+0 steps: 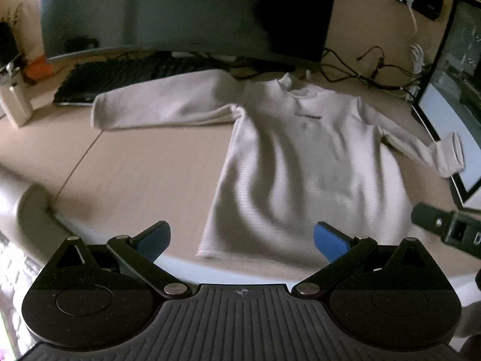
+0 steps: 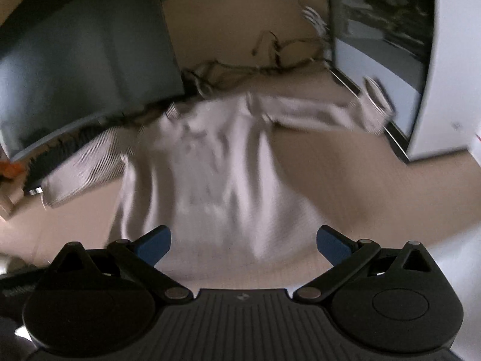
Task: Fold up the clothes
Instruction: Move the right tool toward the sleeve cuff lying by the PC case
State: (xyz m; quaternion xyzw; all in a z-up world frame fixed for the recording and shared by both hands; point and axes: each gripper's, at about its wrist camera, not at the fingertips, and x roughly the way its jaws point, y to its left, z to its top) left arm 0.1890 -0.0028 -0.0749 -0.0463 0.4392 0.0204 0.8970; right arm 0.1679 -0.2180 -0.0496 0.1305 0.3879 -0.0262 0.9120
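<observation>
Left wrist view: you are hovering both grippers, left gripper [image 1: 242, 240] and right gripper [image 2: 243, 242], jaws apart, over the sweater [image 1: 300, 165]; its far sleeve [image 1: 448, 153] is risking snagging the monitor [image 1: 451, 105].

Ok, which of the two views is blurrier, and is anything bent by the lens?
Right wrist view: heavy motion smear over the sweater and desk. Left wrist view: milder blur, the sweater's collar and sleeves readable, a dark shadow on the monitor. Fisheye bowing curves the monitor's lower edge in both; each open tool stays sharp.
</observation>
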